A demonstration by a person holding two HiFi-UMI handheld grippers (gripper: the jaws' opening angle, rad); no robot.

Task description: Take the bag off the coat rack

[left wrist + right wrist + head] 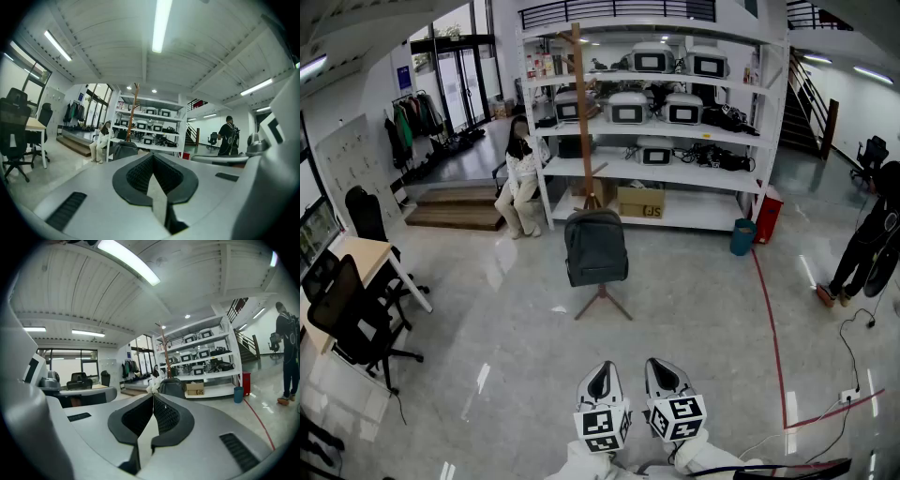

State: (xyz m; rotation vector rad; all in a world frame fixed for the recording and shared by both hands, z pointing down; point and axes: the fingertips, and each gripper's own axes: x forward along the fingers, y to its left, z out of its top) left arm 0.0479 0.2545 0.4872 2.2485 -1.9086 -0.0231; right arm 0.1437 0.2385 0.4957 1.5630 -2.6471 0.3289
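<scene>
A dark grey backpack [595, 247] hangs low on a wooden coat rack [581, 122] that stands on a tripod base in the middle of the floor. My left gripper [600, 377] and right gripper [664, 371] are side by side at the bottom of the head view, well short of the bag. Both point roughly level toward the rack. In the left gripper view the bag [125, 149] shows far off above my shut left gripper [152, 157]. The right gripper view has the bag [172, 387] just past my shut right gripper [153, 396]. Neither gripper holds anything.
A white shelf unit [666, 169] with equipment and a cardboard box stands behind the rack. A person sits at its left [521, 178]; another stands at far right [867, 244]. A desk [347, 267] with black office chairs is at left. A blue bin [742, 236] and red floor line [772, 328] lie to the right.
</scene>
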